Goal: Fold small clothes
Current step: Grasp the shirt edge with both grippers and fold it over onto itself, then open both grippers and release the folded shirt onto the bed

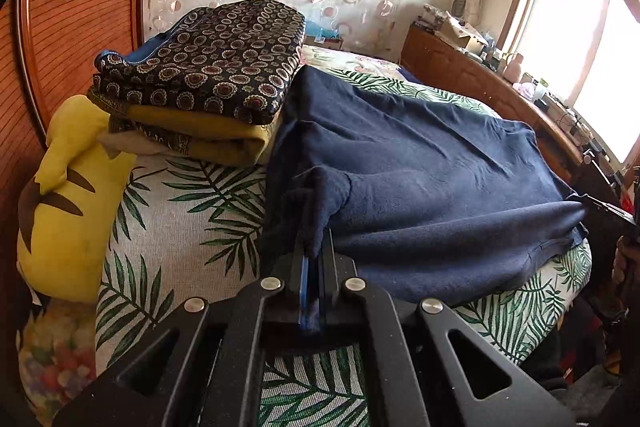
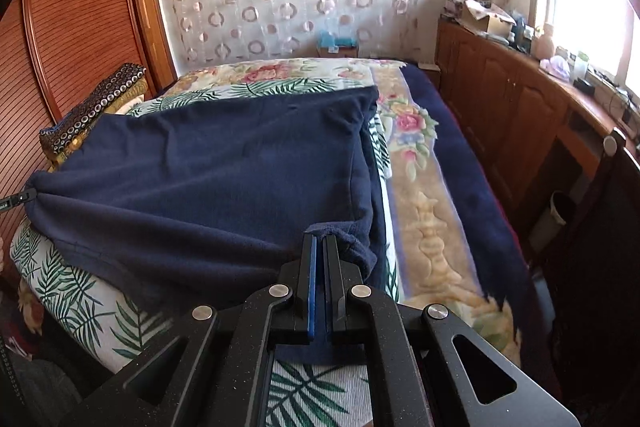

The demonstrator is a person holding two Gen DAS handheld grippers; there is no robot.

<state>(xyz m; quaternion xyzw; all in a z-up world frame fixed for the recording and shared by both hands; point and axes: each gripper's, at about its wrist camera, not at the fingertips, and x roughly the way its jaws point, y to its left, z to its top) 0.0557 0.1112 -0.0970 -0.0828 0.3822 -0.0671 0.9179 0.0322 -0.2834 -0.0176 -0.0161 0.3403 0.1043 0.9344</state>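
Left wrist view is showing the left hand-held gripper point(image 1: 316, 247) pinching one corner of the navy garment point(image 1: 420, 163), which is lying spread across the bed point(image 1: 192, 211) beside a stack of folded clothes point(image 1: 200, 83). Right hand-held gripper point(image 2: 320, 247) is pinching the other near corner.

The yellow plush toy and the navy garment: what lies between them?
In the left wrist view, bare leaf-print bedcover separates the yellow plush toy from the navy garment.

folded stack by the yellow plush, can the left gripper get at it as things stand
Probably not yet: the left gripper is shut on a corner of the navy garment. The folded stack lies ahead to its left with nothing between, so releasing would free it.
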